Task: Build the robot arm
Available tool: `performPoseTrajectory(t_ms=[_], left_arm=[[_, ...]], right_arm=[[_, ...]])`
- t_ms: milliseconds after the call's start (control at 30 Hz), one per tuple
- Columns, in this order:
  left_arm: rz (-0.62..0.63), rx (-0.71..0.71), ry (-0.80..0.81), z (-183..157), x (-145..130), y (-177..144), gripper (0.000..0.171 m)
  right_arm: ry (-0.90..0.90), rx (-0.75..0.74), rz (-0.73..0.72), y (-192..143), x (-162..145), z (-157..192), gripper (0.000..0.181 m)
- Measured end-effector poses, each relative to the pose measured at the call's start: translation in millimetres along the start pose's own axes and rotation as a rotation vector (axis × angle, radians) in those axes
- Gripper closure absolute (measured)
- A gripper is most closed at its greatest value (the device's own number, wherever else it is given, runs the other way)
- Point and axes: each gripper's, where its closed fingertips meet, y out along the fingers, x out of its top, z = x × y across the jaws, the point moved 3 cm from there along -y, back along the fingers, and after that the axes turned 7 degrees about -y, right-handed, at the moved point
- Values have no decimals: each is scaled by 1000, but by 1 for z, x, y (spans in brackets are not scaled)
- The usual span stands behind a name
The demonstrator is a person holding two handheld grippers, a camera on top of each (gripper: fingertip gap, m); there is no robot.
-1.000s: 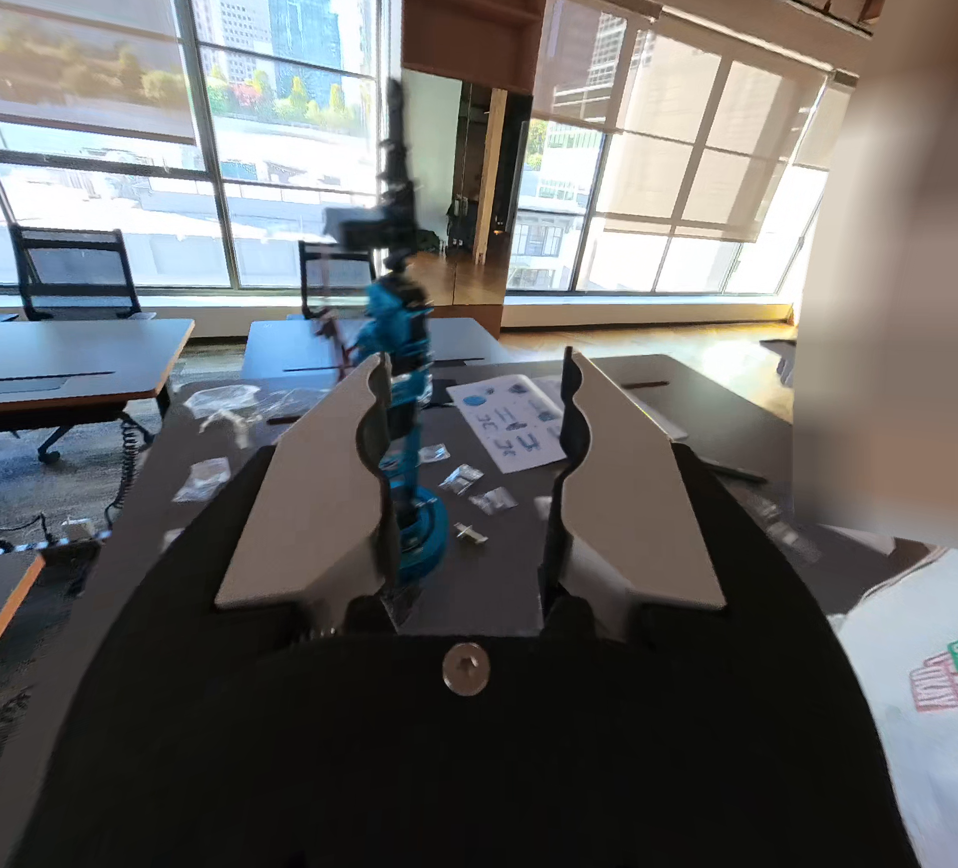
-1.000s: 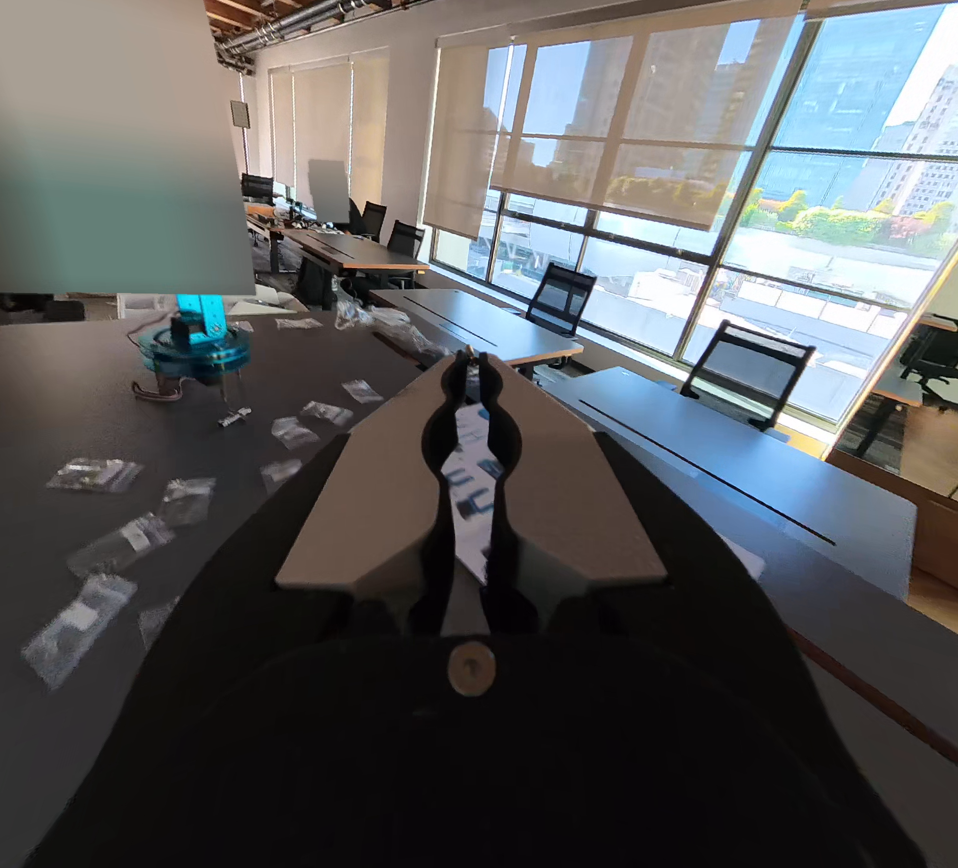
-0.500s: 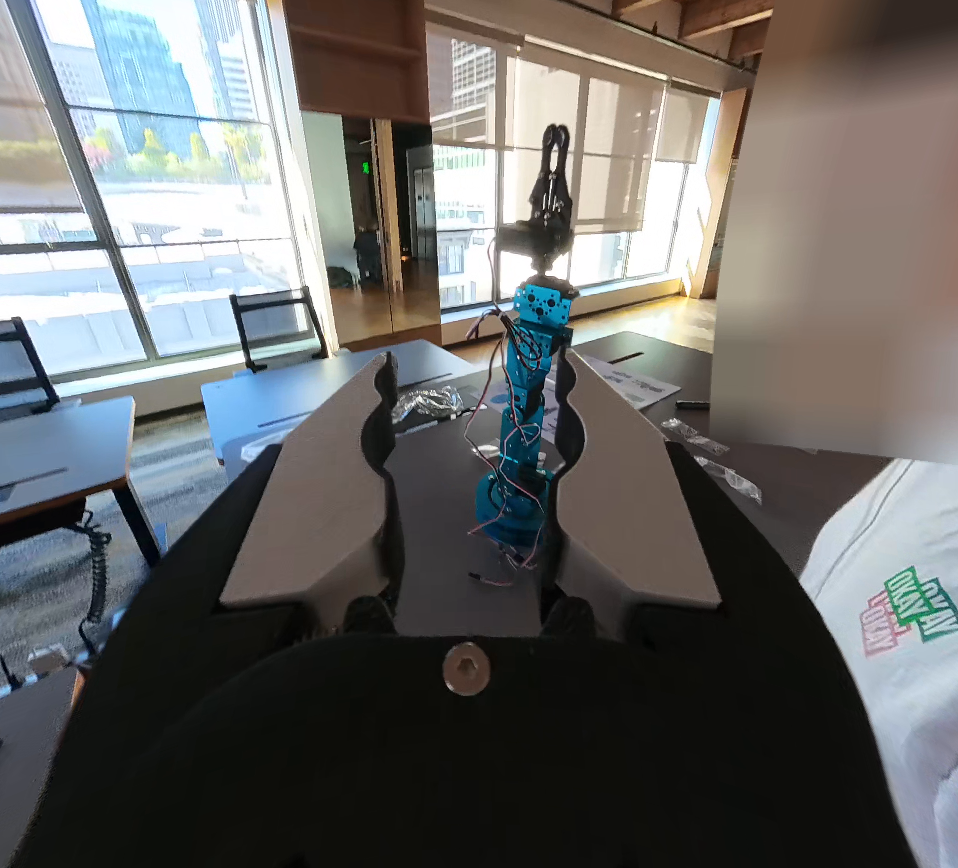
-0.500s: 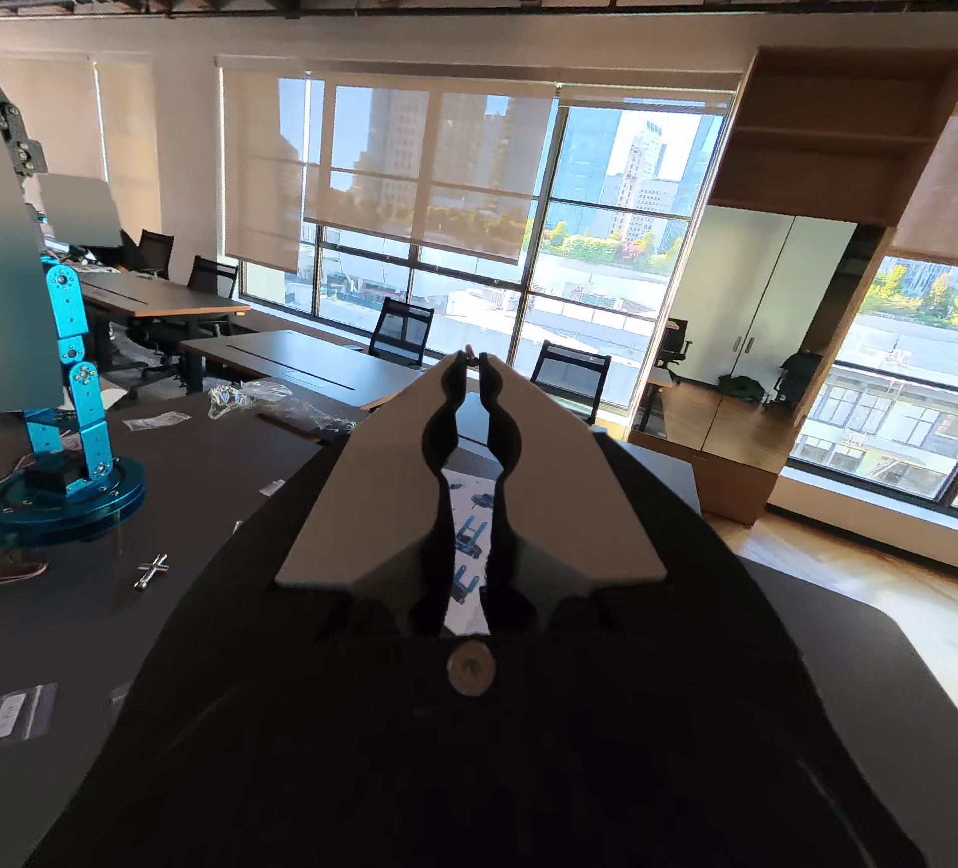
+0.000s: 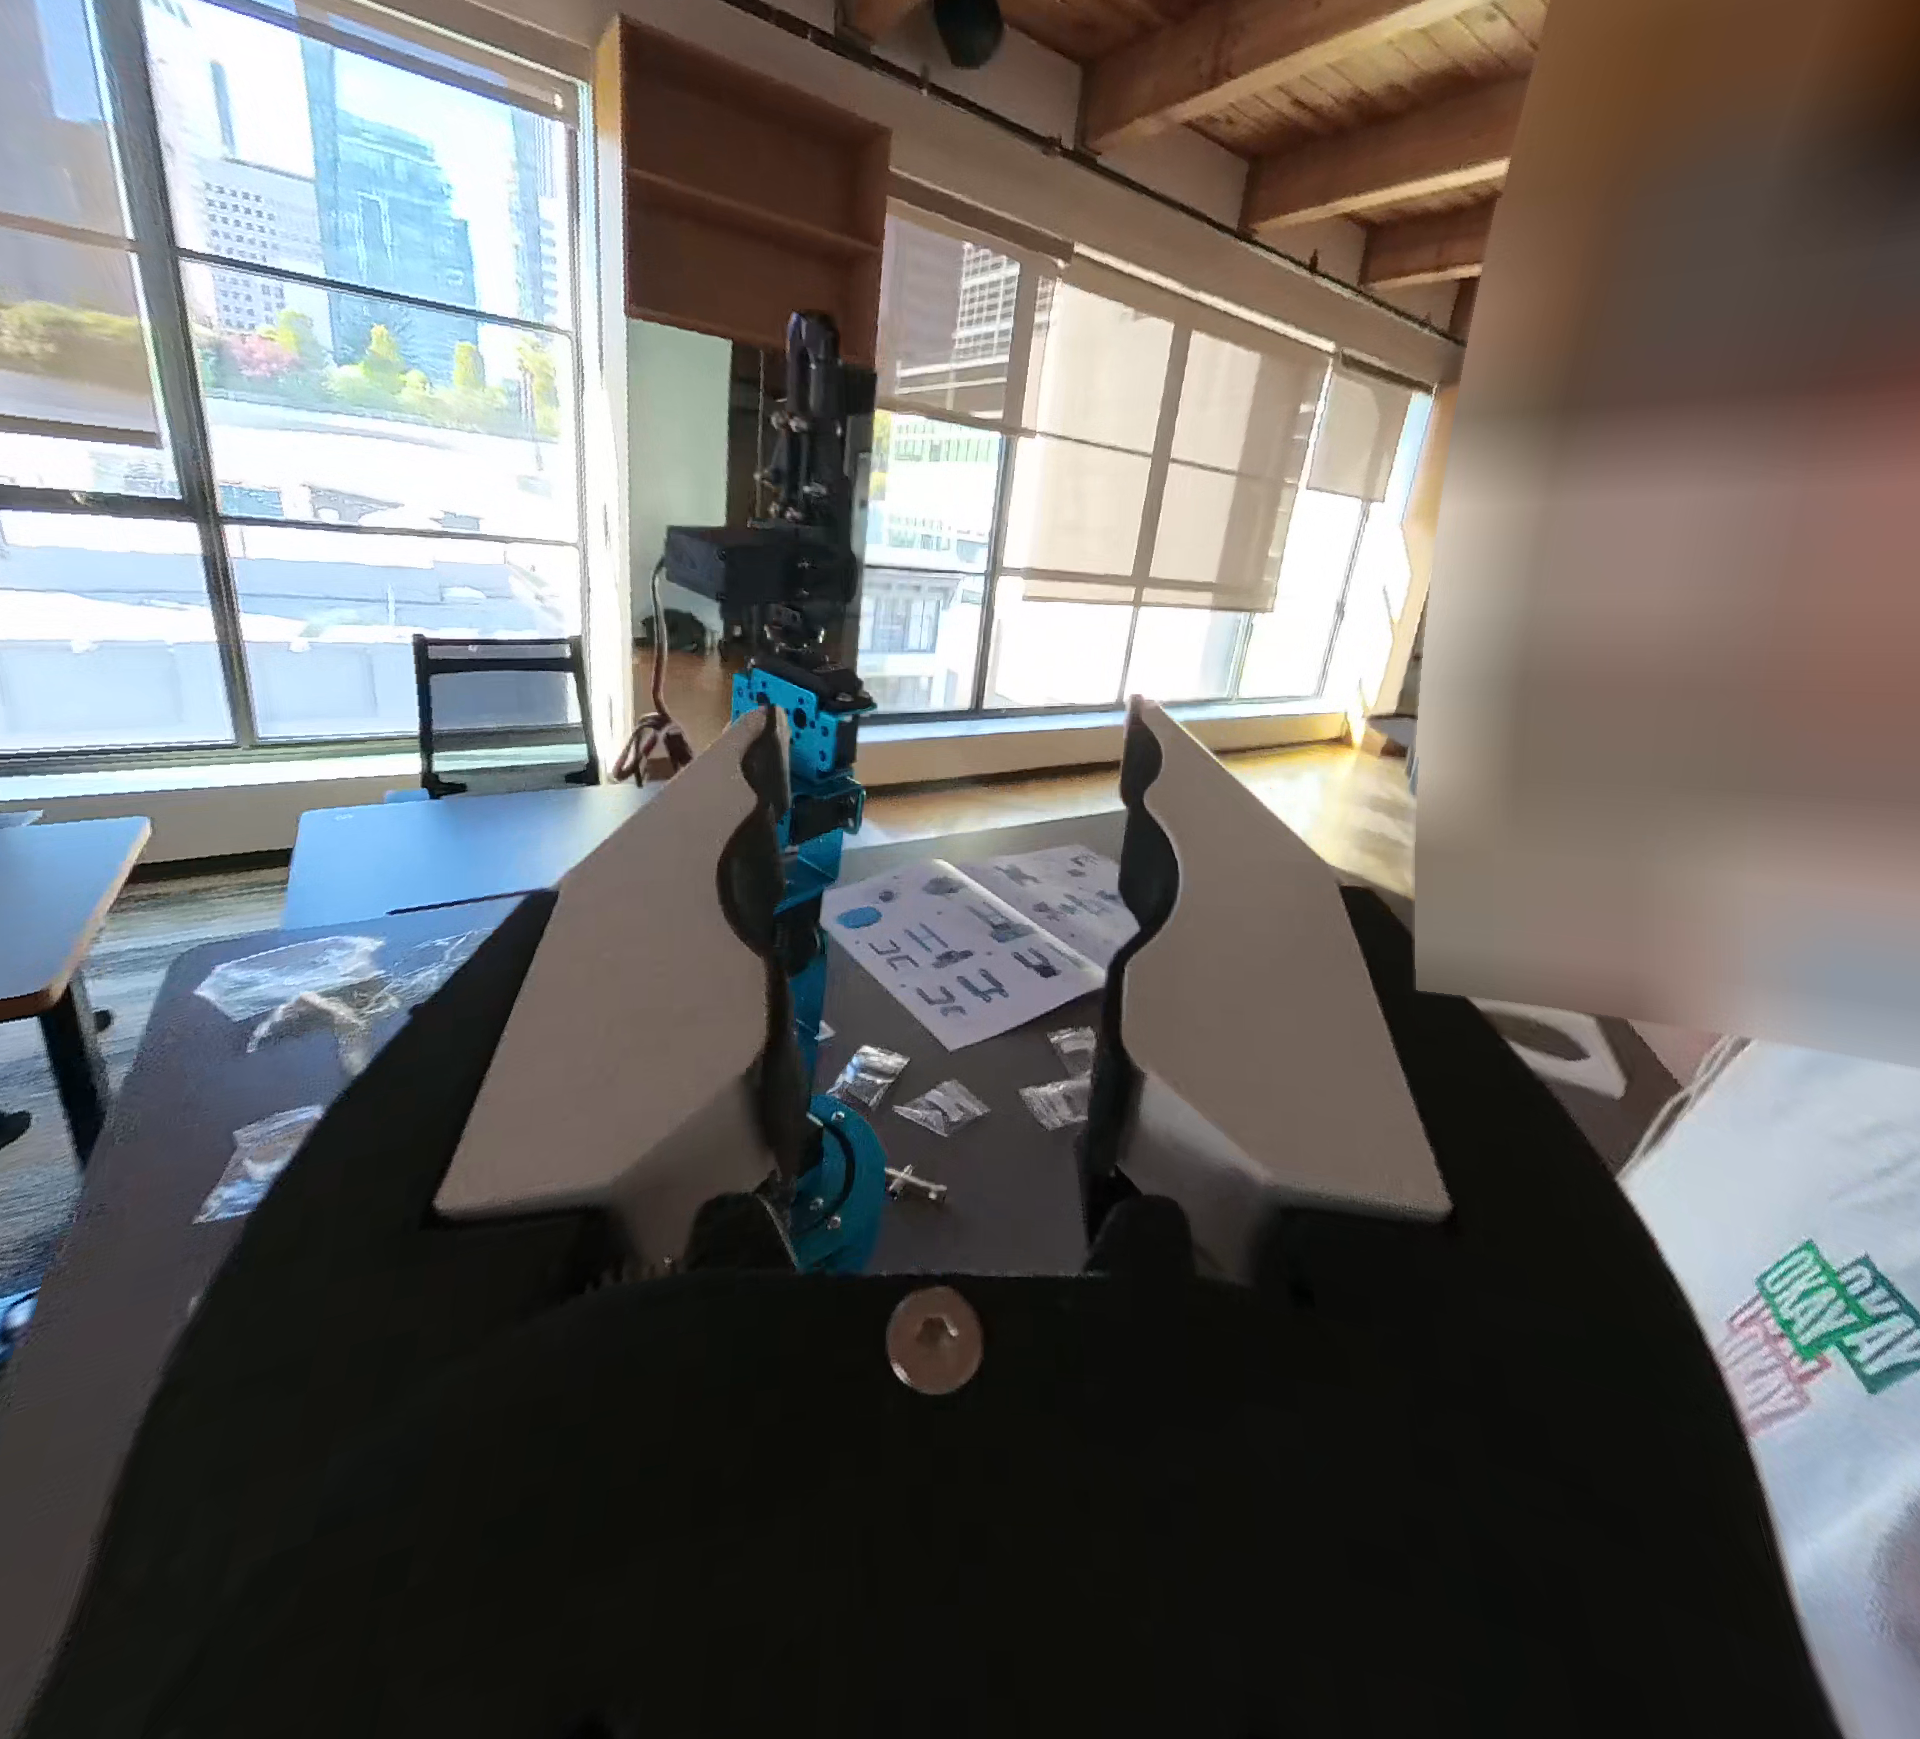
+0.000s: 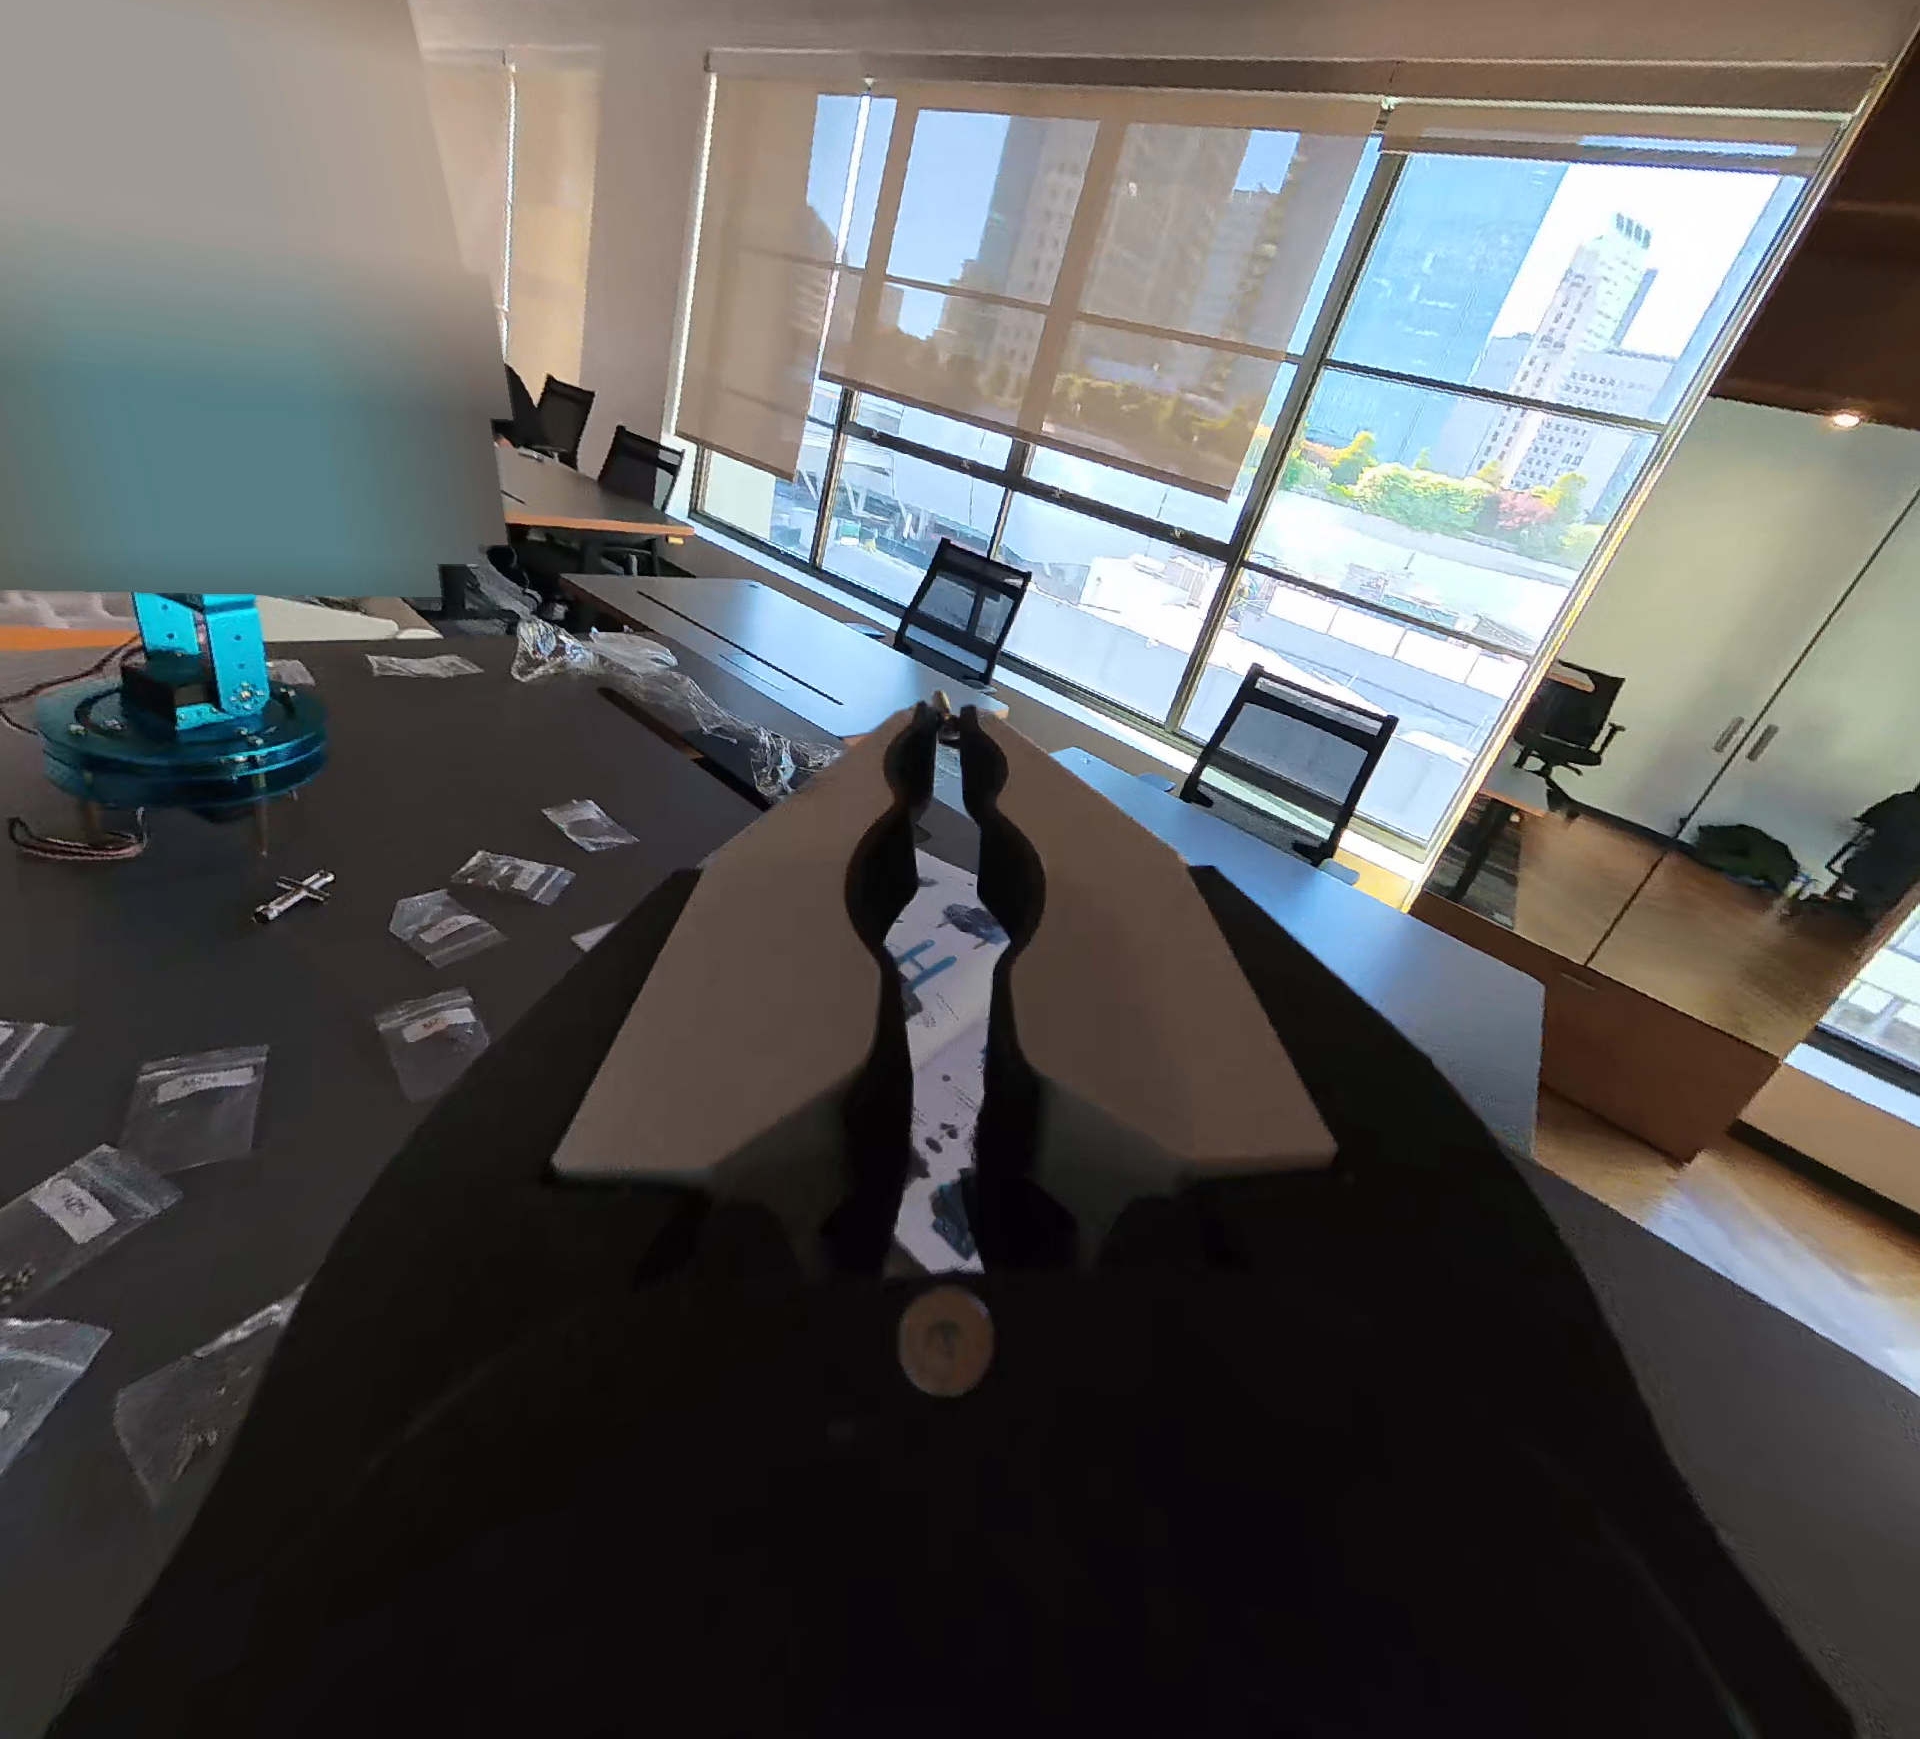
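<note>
A small blue robot-arm kit (image 5: 808, 759) with a black claw on top stands upright on a dark table (image 5: 977, 1211). My left gripper (image 5: 951, 721) is open and empty, held above the table. The arm shows partly behind the left finger (image 5: 665, 962). My right gripper (image 6: 941, 713) is shut, with a small brass part (image 6: 941, 700) pinched at its tips. It hovers over the table to the right of the arm's round blue base (image 6: 187, 744). A printed sheet (image 5: 977, 946) lies beyond the arm and shows between the right gripper's fingers (image 6: 935, 962).
Several small clear bags (image 6: 447, 926) and a small cross wrench (image 6: 296, 894) lie scattered on the table. Crumpled plastic wrap (image 6: 665, 681) lies at its far edge. Other desks and black chairs (image 6: 1288, 754) stand by the windows. A person's white shirt (image 5: 1818, 1274) is at the right. About 60 cm separates my left fingertips from my right.
The left gripper has swung so the blue arm moved from between its fingers to behind the left finger. The right gripper has turned back towards the table and tilted down.
</note>
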Motion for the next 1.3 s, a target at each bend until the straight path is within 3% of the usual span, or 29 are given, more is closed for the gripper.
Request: performPoseTrajectory(t_ms=[133,333,467,633,733,867,1000,1200,1300], left_arm=[[31,5,41,5,2,-8,106],[61,10,66,82,2,-17,108],[80,-69,63,108,9,3,109],[120,-188,77,97,14,45,113],[168,-233,115,90,12,77,111],[221,-290,201,86,16,111,103],[246,-357,157,85,26,134,99],[416,-384,213,85,17,150,102],[443,-387,205,89,13,153,107]], right_arm=[[92,21,-31,16,1,21,179],[50,146,-97,89,39,128,179],[60,337,-203,156,84,202,179],[80,610,-358,228,132,260,179],[191,814,-447,256,152,277,178],[335,882,-512,286,154,278,179],[455,963,-497,301,152,285,179],[409,1061,-363,310,149,301,179],[370,1075,-309,317,149,304,179]])
